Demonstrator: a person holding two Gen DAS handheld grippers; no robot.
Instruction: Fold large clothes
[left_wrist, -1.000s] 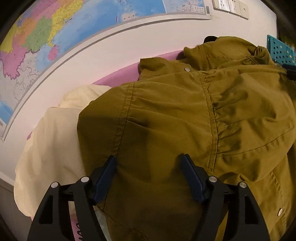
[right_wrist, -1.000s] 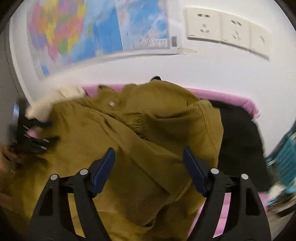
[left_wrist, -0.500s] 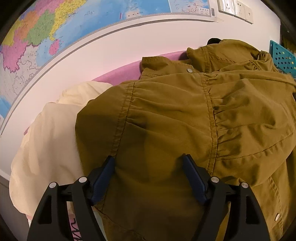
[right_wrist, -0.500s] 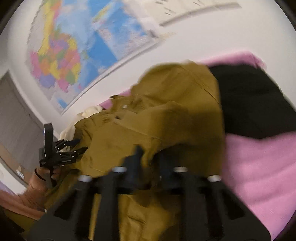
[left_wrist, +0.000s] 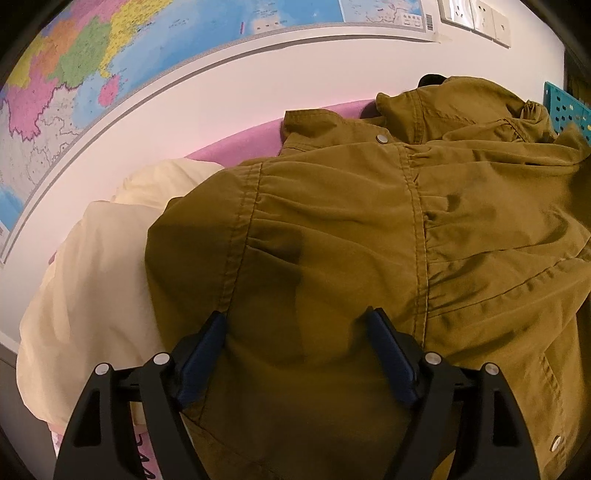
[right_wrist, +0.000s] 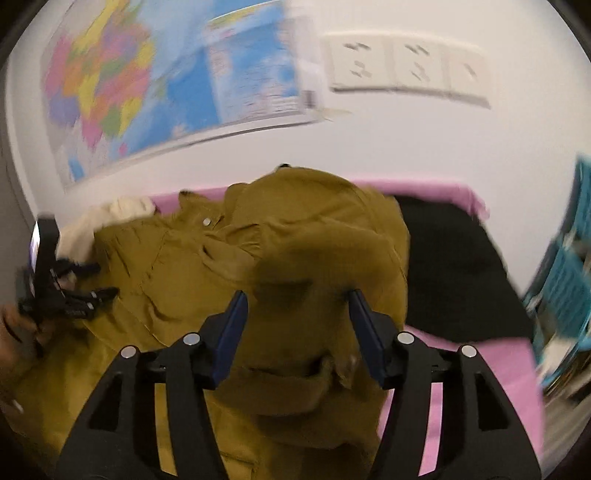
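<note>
An olive-brown jacket (left_wrist: 369, 240) lies spread and rumpled over a pink surface (left_wrist: 236, 144). My left gripper (left_wrist: 295, 315) hangs just above the jacket's near left part. Its jaws are opening, and the cloth lies under them without the pads pressing on it. In the right wrist view my right gripper (right_wrist: 295, 295) hovers over a folded-over part of the jacket (right_wrist: 295, 240). Its jaws are also opening, with nothing pinched between the pads. A hand holds the left gripper (right_wrist: 105, 280) at the jacket's left edge.
A cream garment (left_wrist: 92, 277) lies left of the jacket and a black garment (right_wrist: 454, 277) lies to its right. A teal perforated basket (right_wrist: 565, 280) stands at the far right. The wall behind carries a coloured map (left_wrist: 147, 44) and sockets (right_wrist: 406, 66).
The right gripper was shut and tilted over the jacket half a second ago; it now stands open again and level. The left gripper has stayed in place, its jaws slightly wider.
</note>
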